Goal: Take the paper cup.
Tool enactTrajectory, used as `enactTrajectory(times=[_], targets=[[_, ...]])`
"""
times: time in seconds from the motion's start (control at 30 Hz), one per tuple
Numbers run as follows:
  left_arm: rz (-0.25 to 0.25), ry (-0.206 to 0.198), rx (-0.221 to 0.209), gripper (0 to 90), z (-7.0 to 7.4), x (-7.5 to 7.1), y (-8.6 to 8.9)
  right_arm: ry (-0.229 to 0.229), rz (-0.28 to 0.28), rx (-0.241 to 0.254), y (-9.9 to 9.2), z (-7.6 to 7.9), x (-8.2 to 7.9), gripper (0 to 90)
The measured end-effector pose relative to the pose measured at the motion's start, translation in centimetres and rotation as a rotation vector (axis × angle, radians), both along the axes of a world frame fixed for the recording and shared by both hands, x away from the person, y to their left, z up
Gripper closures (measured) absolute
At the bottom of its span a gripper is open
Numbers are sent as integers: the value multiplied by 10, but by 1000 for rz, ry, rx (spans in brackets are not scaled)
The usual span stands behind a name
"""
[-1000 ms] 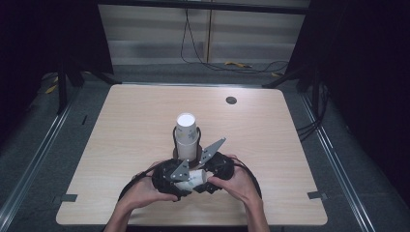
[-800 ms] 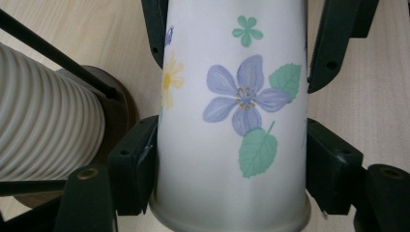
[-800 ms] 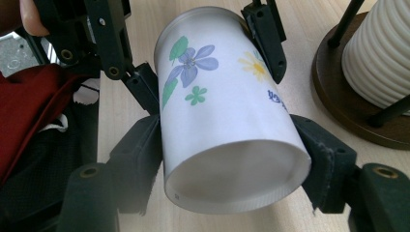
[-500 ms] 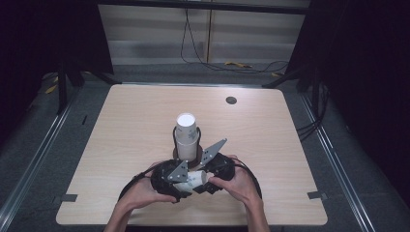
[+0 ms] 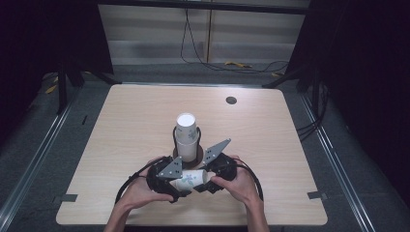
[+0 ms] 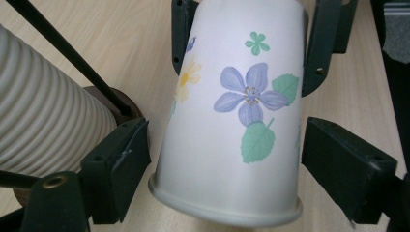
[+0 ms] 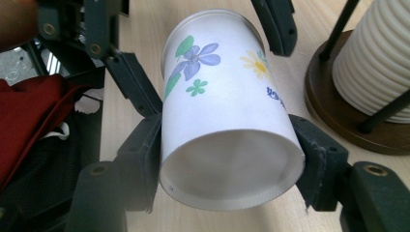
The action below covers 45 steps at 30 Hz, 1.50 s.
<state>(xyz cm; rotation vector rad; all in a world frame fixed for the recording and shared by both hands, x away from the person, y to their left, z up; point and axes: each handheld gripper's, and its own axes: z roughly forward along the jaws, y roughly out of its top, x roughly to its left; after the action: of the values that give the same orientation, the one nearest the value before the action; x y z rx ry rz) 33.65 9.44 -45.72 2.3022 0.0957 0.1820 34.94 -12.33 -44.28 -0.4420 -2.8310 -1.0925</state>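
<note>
A white paper cup (image 5: 191,180) printed with flowers lies on its side, held above the table's front edge between both hands. My right gripper (image 7: 229,164) is shut on the cup's (image 7: 227,116) base end, its pads pressing both sides. My left gripper (image 6: 225,169) straddles the cup's (image 6: 232,135) rim end; its jaws have just been opening and now stand slightly clear of the wall. From above, the left gripper (image 5: 178,186) and right gripper (image 5: 204,180) face each other. Behind them a stack of ribbed cups (image 5: 186,131) stands in a rod holder.
The holder's round wooden base (image 7: 333,111) and ribbed stack (image 6: 43,125) sit close beside the grippers. A dark round grommet (image 5: 231,100) lies at the table's (image 5: 121,145) far right. Red cloth (image 7: 29,121) shows past the table's near edge.
The left gripper has edged slightly to the left. The flowered cup and the right gripper stay where they were.
</note>
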Motion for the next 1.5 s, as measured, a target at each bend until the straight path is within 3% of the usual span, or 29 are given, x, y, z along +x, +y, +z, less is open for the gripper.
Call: enactTrajectory(times=[0.13, 0.47, 0.5, 0.53, 0.57, 0.73, 0.8, 0.83, 0.93, 1.0, 1.13, 1.3, 1.5], targets=[[-4, 14, -51, 165, 0, 1, 5, -3, -13, 3, -2, -1, 0, 352], [59, 16, -160, 162, -1, 1, 18, -20, -63, 35, -11, -2, 1, 351], [76, 16, -201, 162, -2, 1, 21, -22, -77, 44, -13, -3, 1, 350], [76, 16, -201, 160, -2, 1, 21, -20, -80, 50, -14, -3, 1, 350], [93, 20, -237, 155, -2, 1, 24, -17, -88, 51, -16, -4, 1, 350], [117, 9, -265, 156, -3, 0, 28, -21, -107, 67, -21, -8, 0, 350], [123, 13, -288, 156, -4, -1, 30, -22, -118, 89, -24, -8, 0, 350], [131, 20, -325, 156, -6, -2, 32, -33, -127, 112, -28, -9, -1, 350], [137, 22, -346, 156, -7, -1, 34, -40, -129, 132, -30, -9, -1, 348], [156, 24, -391, 156, -9, 0, 36, -51, -139, 180, -34, -9, 0, 349], [175, 12, -412, 156, -9, 0, 39, -54, -148, 204, -37, -12, 0, 348], [172, 33, -449, 157, -13, -2, 42, -55, -155, 261, -40, -19, -1, 349], [151, 38, -450, 155, -16, -4, 37, -59, -147, 307, -41, -21, -1, 349]])
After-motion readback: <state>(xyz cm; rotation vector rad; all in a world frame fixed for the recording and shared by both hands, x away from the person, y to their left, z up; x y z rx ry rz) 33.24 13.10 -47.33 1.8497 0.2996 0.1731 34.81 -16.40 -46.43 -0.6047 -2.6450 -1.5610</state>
